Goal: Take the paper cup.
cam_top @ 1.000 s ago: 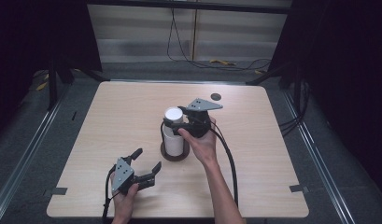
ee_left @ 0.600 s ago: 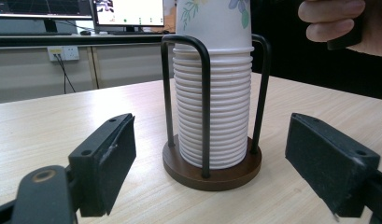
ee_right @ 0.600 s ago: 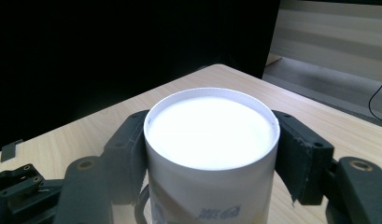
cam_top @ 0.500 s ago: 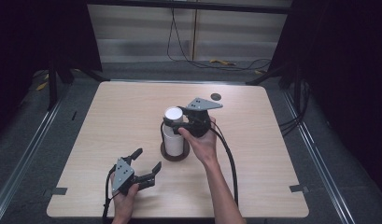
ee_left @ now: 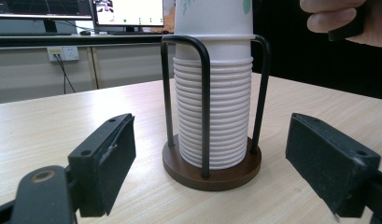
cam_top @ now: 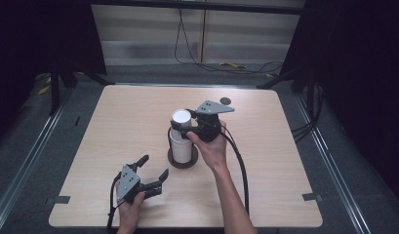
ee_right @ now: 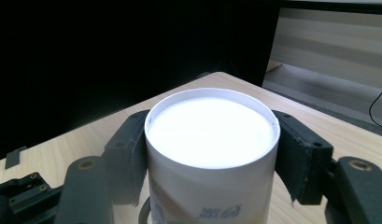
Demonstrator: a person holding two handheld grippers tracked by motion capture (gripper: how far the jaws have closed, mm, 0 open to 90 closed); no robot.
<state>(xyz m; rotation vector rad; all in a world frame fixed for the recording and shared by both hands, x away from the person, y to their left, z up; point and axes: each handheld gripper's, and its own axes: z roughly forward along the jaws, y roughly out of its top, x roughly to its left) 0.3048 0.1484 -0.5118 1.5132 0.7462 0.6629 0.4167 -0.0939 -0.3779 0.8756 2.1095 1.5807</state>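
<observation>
A stack of white paper cups [cam_top: 183,144] stands upside down in a black wire holder on a round wooden base [cam_top: 182,164] at the table's middle. My right gripper [cam_top: 181,127] reaches in from the right. Its jaws have just been closing, and they are shut on the top cup [ee_right: 212,135], with a pad [ee_right: 132,154] pressed on each side. My left gripper [cam_top: 154,166] is held near the front edge, open, with nothing in it. It points at the cup stack [ee_left: 212,116] and the base [ee_left: 212,175], which stand beyond its fingertips.
A small dark round object [cam_top: 226,101] lies on the table [cam_top: 114,122] at the far right. Cables trail from both grippers to the front edge. Monitors [ee_left: 128,11] stand on a bench behind the table in the left gripper view.
</observation>
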